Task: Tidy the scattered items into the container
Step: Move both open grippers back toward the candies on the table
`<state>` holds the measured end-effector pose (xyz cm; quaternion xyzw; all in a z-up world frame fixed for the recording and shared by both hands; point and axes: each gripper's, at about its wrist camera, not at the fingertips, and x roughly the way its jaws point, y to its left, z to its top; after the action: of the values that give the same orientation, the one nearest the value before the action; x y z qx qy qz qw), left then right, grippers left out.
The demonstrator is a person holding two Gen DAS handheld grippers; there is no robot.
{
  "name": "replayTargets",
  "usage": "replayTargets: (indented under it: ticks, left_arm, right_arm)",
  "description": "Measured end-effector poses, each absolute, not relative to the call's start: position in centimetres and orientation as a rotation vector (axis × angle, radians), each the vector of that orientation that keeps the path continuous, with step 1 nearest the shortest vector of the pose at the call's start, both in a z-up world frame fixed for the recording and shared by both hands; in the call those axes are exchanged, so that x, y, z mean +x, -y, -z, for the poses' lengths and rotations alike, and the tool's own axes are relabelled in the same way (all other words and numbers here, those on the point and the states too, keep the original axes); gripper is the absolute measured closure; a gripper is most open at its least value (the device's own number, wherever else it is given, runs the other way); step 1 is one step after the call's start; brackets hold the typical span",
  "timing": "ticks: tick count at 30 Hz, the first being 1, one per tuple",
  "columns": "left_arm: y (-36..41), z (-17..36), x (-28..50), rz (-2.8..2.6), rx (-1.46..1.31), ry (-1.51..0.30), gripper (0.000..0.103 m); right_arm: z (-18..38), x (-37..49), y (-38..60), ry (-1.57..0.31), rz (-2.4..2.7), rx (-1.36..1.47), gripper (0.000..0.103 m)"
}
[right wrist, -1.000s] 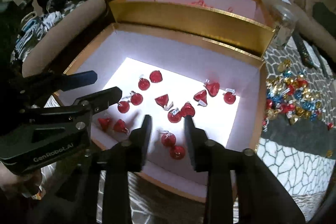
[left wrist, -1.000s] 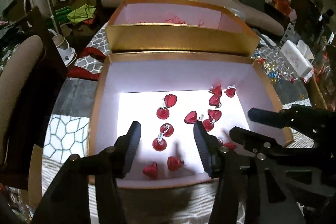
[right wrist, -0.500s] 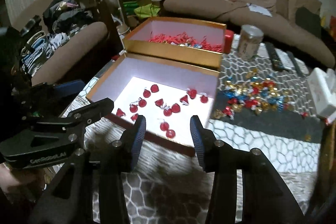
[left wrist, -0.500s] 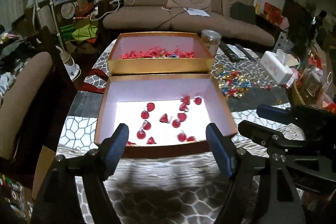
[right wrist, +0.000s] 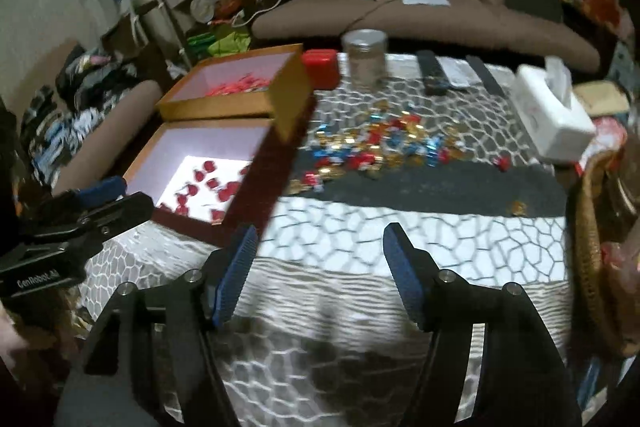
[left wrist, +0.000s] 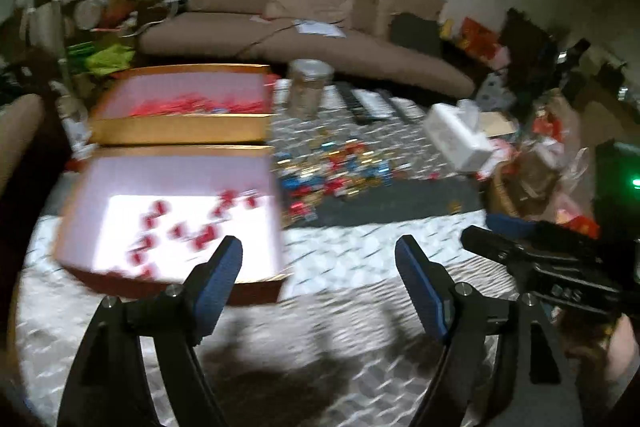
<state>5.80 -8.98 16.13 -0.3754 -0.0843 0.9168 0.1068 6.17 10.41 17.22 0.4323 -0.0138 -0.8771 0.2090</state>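
Observation:
A gold box with a white inside holds several red wrapped candies. To its right, a pile of red, gold and blue wrapped candies lies scattered on the dark mat. My left gripper hovers above the patterned tablecloth beside the box's near right corner, its jaws opening with nothing between them. My right gripper hangs over the cloth, short of the pile. Its jaws are opening too and hold nothing.
A second gold box with red shreds stands behind the first. A glass jar, remotes and a white tissue box sit beyond the pile. A wicker basket stands at the right edge.
Both grippers have lifted out of the white-lined box and swung right over the tablecloth. Their jaws stand wider than before. The candies stay in the box.

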Motion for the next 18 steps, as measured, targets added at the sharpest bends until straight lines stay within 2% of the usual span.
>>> replayTargets:
  ticks: [2,6,8,14,18]
  left_arm:
    - [7.2,-15.2,5.2,-2.672,-1.042,0.206,0.024]
    - [3.6,-12.4,4.0,-2.616,-0.938,0.116,0.024]
    - [2.5,-10.8,2.9,-2.602,-0.940,0.112,0.024]
    - [1.1,-7.1,-1.2,-2.594,-1.044,0.136,0.024]
    - [1.4,-6.0,-3.3,-2.601,-1.063,0.188,0.024]
  right_arm:
    - [-16.5,4.7,-12.8,0.043,2.450,1.183,0.050]
    - [-14.0,2.2,-16.5,-0.009,2.478,1.144,0.053]
    - [-12.2,0.7,-18.2,-0.014,2.487,1.150,0.060]
    - [-7.7,-4.4,-22.2,0.007,2.526,1.208,0.060]
    - [-6.2,-7.7,-23.7,-0.053,2.582,1.221,0.060]
